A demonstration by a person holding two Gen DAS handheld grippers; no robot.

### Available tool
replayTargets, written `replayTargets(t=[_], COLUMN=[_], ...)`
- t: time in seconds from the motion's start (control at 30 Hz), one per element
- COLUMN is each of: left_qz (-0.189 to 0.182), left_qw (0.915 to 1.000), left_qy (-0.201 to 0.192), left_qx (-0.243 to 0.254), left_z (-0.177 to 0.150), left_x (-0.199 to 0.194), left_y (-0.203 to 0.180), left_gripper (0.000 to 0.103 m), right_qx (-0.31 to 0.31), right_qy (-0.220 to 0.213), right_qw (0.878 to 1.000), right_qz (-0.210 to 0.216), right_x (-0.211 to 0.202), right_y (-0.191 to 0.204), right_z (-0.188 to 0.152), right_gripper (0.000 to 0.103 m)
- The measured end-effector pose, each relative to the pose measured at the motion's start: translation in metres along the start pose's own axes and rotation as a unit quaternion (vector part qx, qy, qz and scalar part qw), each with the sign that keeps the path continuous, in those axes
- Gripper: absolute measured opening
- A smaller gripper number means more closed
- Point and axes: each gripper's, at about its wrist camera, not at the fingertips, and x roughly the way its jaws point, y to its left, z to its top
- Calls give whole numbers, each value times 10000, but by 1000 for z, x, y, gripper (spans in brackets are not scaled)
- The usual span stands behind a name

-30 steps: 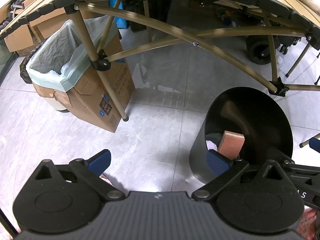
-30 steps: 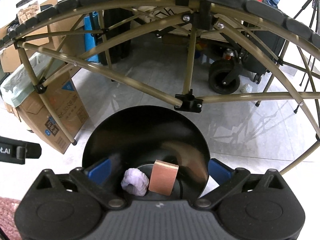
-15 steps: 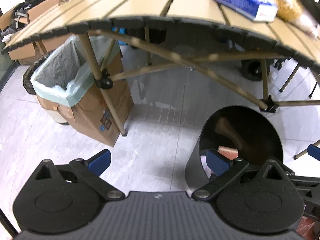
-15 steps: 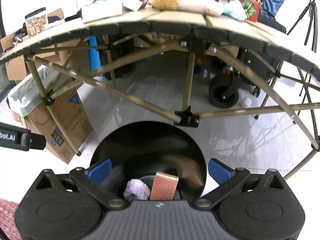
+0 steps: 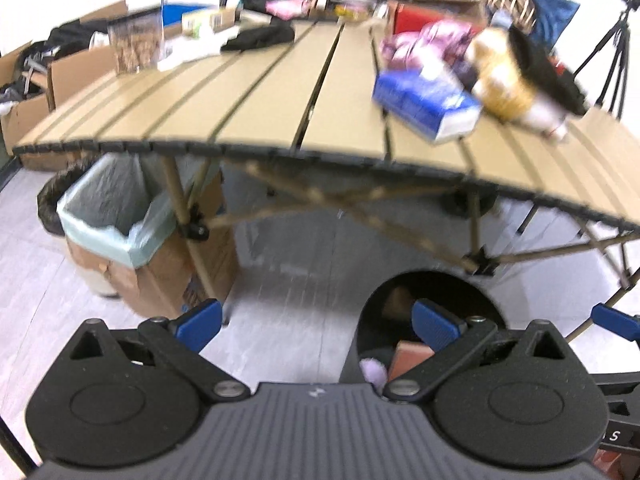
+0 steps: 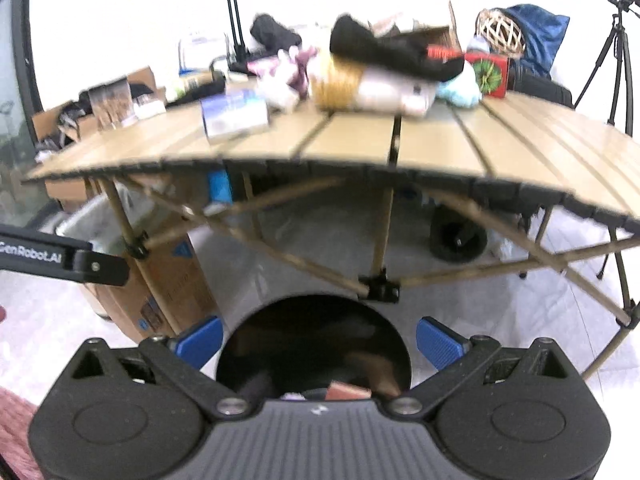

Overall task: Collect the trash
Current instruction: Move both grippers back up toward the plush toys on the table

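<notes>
A black round bin [image 5: 432, 300] stands on the floor in front of the slatted table [image 5: 260, 112]. It holds a brown sponge-like block [image 5: 408, 358] and a pale purple wad [image 5: 374, 370]. The bin also shows in the right wrist view [image 6: 314, 344], with the block [image 6: 348, 392] at its bottom. My left gripper [image 5: 318, 322] is open and empty, above the floor left of the bin. My right gripper [image 6: 318, 342] is open and empty, directly above the bin. On the table lie a blue tissue box [image 5: 424, 106], a plush toy [image 5: 516, 84] and other clutter.
A cardboard box lined with a pale green bag [image 5: 116, 220] stands on the floor at the left by a table leg [image 5: 188, 224]. Table cross-braces [image 6: 376, 280] run under the top. A tripod [image 6: 616, 52] stands far right. A wheeled cart [image 6: 458, 236] sits behind the table.
Both grippers have risen and tilted up, so the tabletop and its clutter have come into view. The bin has dropped lower in both views. Both grippers stay open.
</notes>
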Motion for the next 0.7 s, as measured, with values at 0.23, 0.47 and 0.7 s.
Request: replayTargets(t=[0.23, 0.47, 0.7], left_qz=[-281, -314, -278], left_qw=[9983, 9953, 9920], left_qy=[-501, -911, -1233], left_qx=[-37, -3, -77], left_z=[16, 41, 73], left_x=[-25, -40, -43], left_y=[-10, -21, -26], left_gripper=[103, 103, 103], right_qx=[126, 55, -42], right_qy=[-809, -1343, -1707], right_qw=[9966, 9908, 9852], right_qz=[103, 160, 176], right_x=[-38, -49, -39], right_y=[-8, -10, -9], right_z=[21, 47, 74], right_gripper=[103, 103, 103])
